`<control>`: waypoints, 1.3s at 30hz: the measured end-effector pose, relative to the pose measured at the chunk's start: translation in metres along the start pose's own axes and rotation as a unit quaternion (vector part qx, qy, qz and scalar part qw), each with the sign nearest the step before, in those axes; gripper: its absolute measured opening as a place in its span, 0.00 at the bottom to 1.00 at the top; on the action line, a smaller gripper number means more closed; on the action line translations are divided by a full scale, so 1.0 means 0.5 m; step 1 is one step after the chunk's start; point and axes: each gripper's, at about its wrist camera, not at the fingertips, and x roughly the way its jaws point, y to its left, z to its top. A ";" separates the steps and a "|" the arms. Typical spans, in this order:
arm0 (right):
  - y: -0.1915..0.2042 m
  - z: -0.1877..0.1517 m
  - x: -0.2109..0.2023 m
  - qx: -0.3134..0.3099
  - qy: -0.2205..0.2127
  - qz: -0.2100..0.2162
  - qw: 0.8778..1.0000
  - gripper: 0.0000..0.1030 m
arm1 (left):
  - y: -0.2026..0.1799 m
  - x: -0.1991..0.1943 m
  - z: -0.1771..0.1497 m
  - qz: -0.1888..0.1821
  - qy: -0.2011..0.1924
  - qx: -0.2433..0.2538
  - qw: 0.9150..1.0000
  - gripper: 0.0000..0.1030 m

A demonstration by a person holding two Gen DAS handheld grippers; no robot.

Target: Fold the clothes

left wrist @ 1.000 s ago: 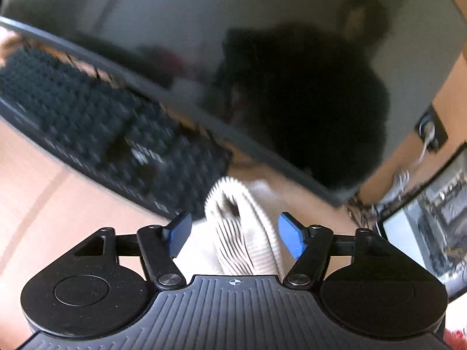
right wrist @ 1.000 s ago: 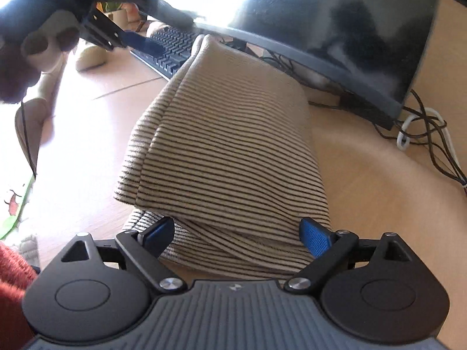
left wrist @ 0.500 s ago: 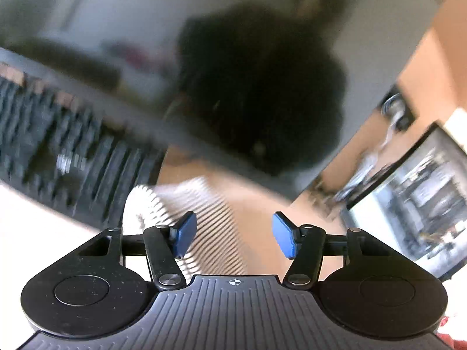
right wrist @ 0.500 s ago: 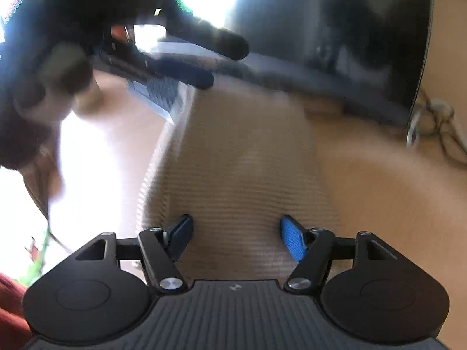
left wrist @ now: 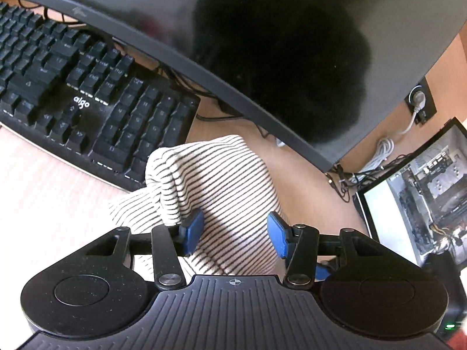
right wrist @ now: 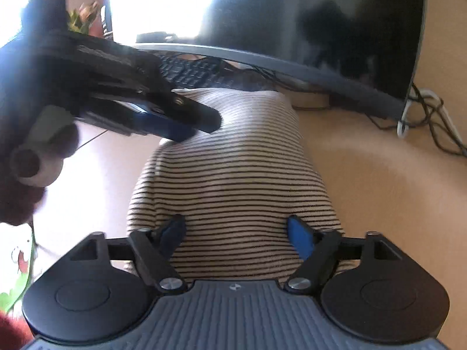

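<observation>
A folded cream garment with thin dark stripes lies on the wooden desk, its far end near the keyboard. My left gripper is open and low over its left part, blue pads on either side of a strip of cloth. In the right wrist view the same garment fills the middle. My right gripper is open over its near end. The left gripper also shows there, reaching in from the left over the garment's far left edge.
A black keyboard sits left of the garment. A large dark monitor stands behind it, with cables on the desk to its right. A second screen is at the far right.
The left gripper has swung over the garment's top and come lower. The right gripper has moved in over the near end. The fold has flattened.
</observation>
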 end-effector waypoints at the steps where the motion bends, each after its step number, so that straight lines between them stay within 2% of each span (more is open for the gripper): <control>1: -0.002 0.002 0.003 0.004 0.002 0.001 1.000 0.79 | 0.004 0.000 -0.001 -0.004 -0.001 -0.005 1.000 0.52; 6: 0.000 -0.003 0.004 -0.020 0.019 -0.021 0.999 0.86 | 0.006 -0.001 -0.012 -0.002 -0.016 -0.020 1.000 0.52; 10: -0.038 -0.034 -0.029 -0.019 0.018 -0.035 0.999 0.86 | -0.029 -0.038 -0.049 0.039 -0.051 -0.016 0.998 0.54; 11: -0.050 -0.042 -0.041 -0.018 0.014 -0.040 0.999 0.86 | -0.039 -0.050 -0.064 0.050 -0.063 -0.016 0.997 0.56; 12: -0.060 -0.047 -0.048 -0.016 0.010 -0.041 0.999 0.86 | -0.051 -0.062 -0.081 0.063 -0.073 -0.018 0.995 0.64; 13: -0.067 -0.048 -0.051 -0.013 0.004 -0.038 0.999 0.86 | -0.063 -0.074 -0.102 0.078 -0.083 -0.025 0.993 0.65; 16: -0.104 -0.082 -0.102 -0.006 -0.018 -0.020 1.000 0.86 | -0.100 -0.107 -0.165 0.118 -0.110 -0.047 0.986 0.65; 18: -0.115 -0.110 -0.147 -0.007 -0.028 -0.001 1.000 0.87 | -0.131 -0.123 -0.213 0.127 -0.120 -0.073 0.982 0.65; 20: -0.141 -0.139 -0.168 -0.021 -0.040 0.014 0.999 0.94 | -0.179 -0.132 -0.264 0.154 -0.136 -0.064 0.977 0.68; 22: -0.157 -0.154 -0.176 -0.031 -0.046 0.025 0.998 0.96 | -0.228 -0.130 -0.315 0.195 -0.155 -0.056 0.967 0.80; 25: -0.175 -0.172 -0.195 -0.038 -0.062 0.050 0.996 0.98 | -0.288 -0.121 -0.394 0.227 -0.175 -0.063 0.956 0.86; 28: -0.191 -0.202 -0.254 -0.030 -0.108 0.053 0.992 1.00 | -0.344 -0.107 -0.466 0.268 -0.197 -0.072 0.940 0.91; 30: -0.198 -0.223 -0.296 -0.021 -0.140 0.039 0.989 1.00 | -0.373 -0.104 -0.502 0.280 -0.210 -0.089 0.933 0.95; 32: -0.202 -0.235 -0.322 -0.010 -0.165 0.030 0.986 1.00 | -0.401 -0.098 -0.527 0.287 -0.221 -0.091 0.928 1.00; 35: -0.214 -0.246 -0.346 0.006 -0.196 0.021 0.980 1.00 | -0.437 -0.090 -0.541 0.303 -0.232 -0.064 0.922 1.00; 39: -0.231 -0.252 -0.345 0.009 -0.187 0.018 0.982 1.00 | -0.472 -0.076 -0.541 0.323 -0.239 -0.027 0.915 1.00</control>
